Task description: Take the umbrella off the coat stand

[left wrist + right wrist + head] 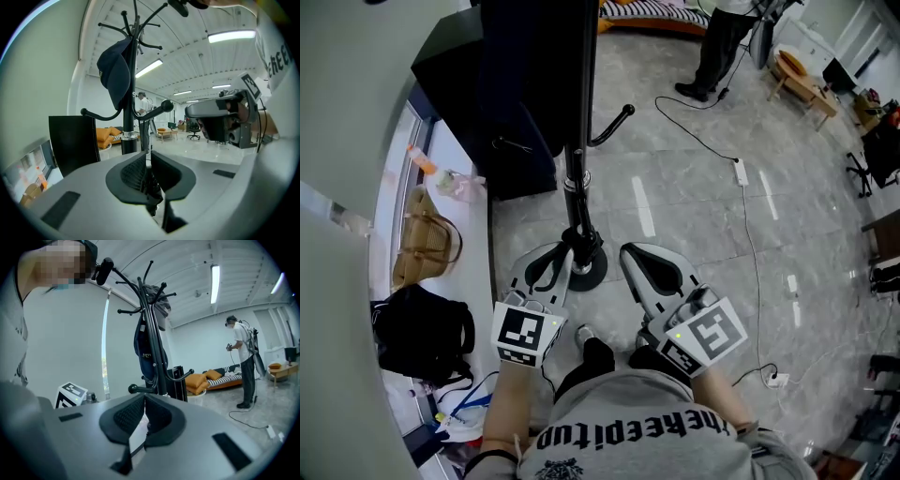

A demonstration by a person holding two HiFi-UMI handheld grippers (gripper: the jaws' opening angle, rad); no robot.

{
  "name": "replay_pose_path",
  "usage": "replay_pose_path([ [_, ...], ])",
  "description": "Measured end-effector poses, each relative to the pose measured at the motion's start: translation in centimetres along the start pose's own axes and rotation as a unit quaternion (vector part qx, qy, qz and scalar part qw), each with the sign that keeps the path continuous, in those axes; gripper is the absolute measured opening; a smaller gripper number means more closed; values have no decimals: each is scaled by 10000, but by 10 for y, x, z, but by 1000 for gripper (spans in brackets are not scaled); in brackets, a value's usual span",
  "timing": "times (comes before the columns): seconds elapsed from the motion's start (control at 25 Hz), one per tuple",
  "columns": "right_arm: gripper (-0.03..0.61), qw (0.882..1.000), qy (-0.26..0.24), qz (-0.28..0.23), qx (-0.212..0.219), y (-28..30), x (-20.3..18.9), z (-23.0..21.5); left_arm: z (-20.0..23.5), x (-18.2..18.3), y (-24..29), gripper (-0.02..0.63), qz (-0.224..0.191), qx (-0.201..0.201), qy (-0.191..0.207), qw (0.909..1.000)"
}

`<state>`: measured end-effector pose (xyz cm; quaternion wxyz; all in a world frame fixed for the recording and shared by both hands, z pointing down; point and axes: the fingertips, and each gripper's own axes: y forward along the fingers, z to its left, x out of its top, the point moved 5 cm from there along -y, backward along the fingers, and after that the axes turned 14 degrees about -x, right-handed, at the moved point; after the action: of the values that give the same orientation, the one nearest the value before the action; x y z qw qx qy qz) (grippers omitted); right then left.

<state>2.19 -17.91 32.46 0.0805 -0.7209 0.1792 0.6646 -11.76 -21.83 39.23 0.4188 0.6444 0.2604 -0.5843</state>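
As we hold both tongs low in front of the coat stand (pixel 575 202), the left gripper (pixel 146 157) has its jaws pressed together on nothing, and the right gripper (pixel 144 399) is the same. The umbrella (pixel 143 350) is folded, dark blue with small white lettering. It hangs lengthwise against the stand's pole, below the upper hooks. Just above it on the stand hangs a dark blue cap (pixel 115 75). Curved, ball-ended lower hooks (pixel 614 127) reach out from the pole. A black panel (pixel 502 112) sits close beside the stand. Left of the stand, a woven handbag (pixel 427 244) and a black bag (pixel 422 333) lie on a pale ledge. Beyond the stand a person (pixel 243 362) stands on the floor, and to its right lies a white power strip (pixel 740 172) with its cable.
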Motion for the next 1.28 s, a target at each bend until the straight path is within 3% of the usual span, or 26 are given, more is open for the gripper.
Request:
replay_pose_path([
  [0.28,12,9999,-67,40,-89,-1,0,1,3,-10,12,73,70,-285,35,9996],
  [0.72,12,9998,-108,141,-132,1,-5,2,12,-30,30,173,187,-402,32,9990],
  [1.28,12,9989,-199,323,-278,-5,-12,-9,15,-48,56,230,156,-553,183,9982],
])
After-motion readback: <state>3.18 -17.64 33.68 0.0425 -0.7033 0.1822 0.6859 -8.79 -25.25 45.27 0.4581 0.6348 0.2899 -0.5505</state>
